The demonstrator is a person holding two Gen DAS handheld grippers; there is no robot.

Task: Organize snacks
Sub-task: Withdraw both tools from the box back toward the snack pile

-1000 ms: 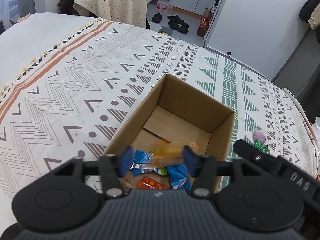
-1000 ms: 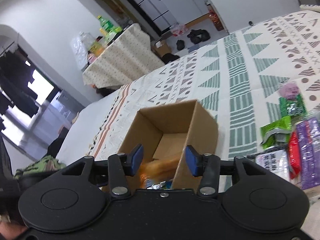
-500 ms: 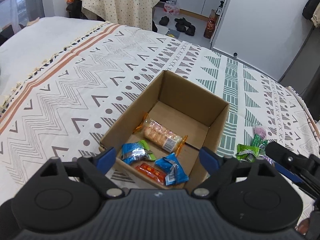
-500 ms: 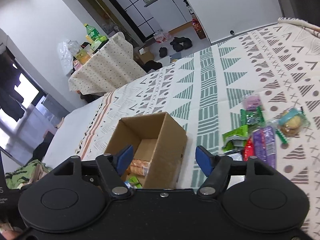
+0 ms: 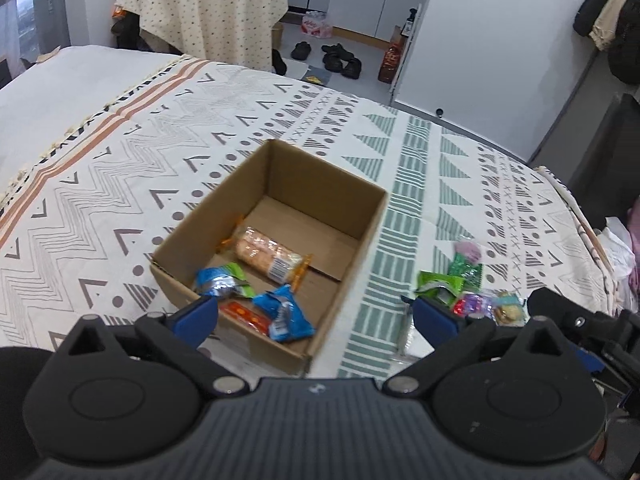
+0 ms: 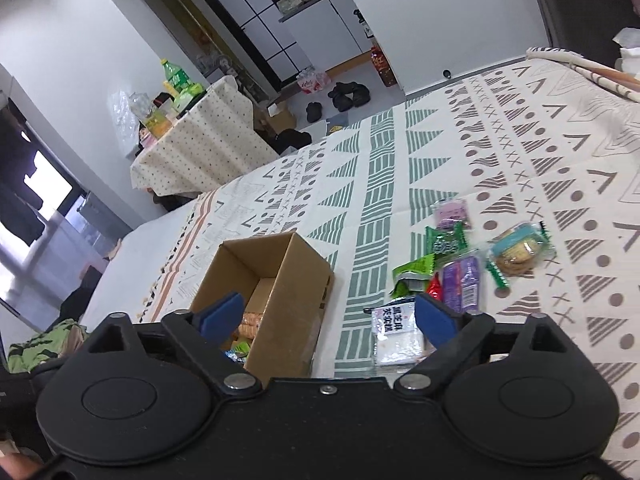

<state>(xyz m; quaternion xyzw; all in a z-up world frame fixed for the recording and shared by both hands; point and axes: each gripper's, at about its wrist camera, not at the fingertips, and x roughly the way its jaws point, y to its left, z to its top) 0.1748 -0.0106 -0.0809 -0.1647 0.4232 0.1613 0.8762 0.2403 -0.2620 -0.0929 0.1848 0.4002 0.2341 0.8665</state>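
Note:
An open cardboard box point(image 5: 374, 236) sits on the patterned bedspread point(image 5: 120, 184). Inside it lie a cracker roll point(image 5: 268, 254), a blue-green packet point(image 5: 222, 280), a blue packet point(image 5: 286, 314) and an orange packet point(image 5: 244, 314). My left gripper point(image 5: 315, 316) hovers over the box's near corner, its jaws opening with nothing between them. My right gripper point(image 6: 328, 316) is above the box point(image 6: 292, 280) wall, jaws also opening and empty. Loose snacks lie right of the box: a white packet point(image 6: 396, 334), a purple one point(image 6: 462, 282), green ones point(image 6: 446, 244) and a biscuit pack point(image 6: 516, 254).
The bed's far edge runs behind the box, with floor and shoes point(image 5: 336, 60) beyond it. A table under a dotted cloth point(image 5: 208, 12) stands at the back left. A white door point(image 5: 500, 20) is at the back right.
Both grippers have opened wide and drawn back and up from the box. The cracker roll, seen between the jaws a second ago, now lies in the box.

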